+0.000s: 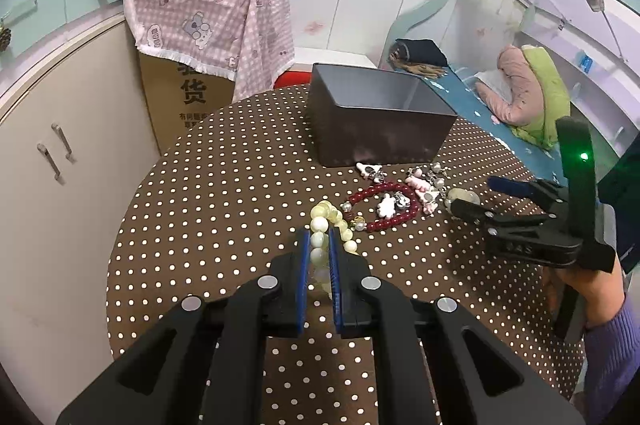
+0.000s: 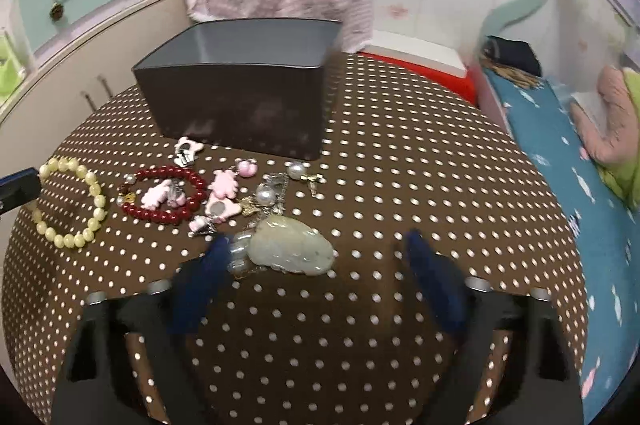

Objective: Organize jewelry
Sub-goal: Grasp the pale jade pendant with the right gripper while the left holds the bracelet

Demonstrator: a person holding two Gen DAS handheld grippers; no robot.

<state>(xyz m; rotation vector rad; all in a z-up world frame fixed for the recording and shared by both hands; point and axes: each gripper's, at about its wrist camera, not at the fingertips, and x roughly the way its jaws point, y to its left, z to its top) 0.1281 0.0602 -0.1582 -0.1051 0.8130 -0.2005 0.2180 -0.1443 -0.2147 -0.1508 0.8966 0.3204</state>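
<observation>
Cream bead bracelet [image 1: 329,225] is pinched in my left gripper [image 1: 320,257], jaws nearly shut, low over the table [image 1: 240,185]; it could slip. My right gripper [image 2: 316,257], jaws wide and empty, straddles the jade pendant [image 2: 292,245], whose tangled chain may drag neighbours.

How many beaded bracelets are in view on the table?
2. The cream bead bracelet is pinched in the left gripper, at the left end of the jewelry. The dark red bead bracelet lies beside it, ringing pink charms. Others could be hidden inside the grey box.
</observation>
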